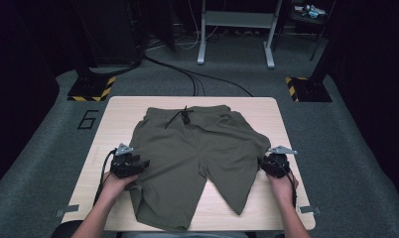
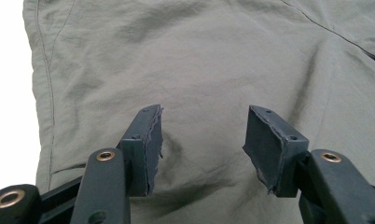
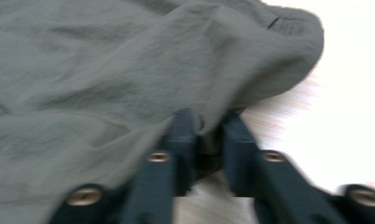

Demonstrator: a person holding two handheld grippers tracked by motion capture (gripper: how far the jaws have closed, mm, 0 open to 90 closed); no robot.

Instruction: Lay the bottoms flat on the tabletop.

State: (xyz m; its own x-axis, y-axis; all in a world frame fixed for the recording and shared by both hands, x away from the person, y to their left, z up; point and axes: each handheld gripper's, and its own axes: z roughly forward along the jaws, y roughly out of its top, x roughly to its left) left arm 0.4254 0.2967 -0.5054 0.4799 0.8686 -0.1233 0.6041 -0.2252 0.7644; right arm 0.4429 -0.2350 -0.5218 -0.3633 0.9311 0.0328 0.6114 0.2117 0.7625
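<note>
Olive shorts (image 1: pixel 197 153) lay spread flat on the pale desk (image 1: pixel 282 124), waistband and drawstring (image 1: pixel 183 117) at the far side. Left tool (image 1: pixel 140 166) sat at the left leg's outer edge; right tool (image 1: pixel 263 166) touched the right leg's hem.

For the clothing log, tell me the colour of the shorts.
The shorts are plain olive green, clearest in the high view.

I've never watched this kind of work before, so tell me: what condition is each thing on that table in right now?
shorts: spread flat, drawstring tied, a bit wrinkled
left gripper: open, over the fabric
right gripper: shut on the shorts' edge
table: partly covered by the shorts
</note>
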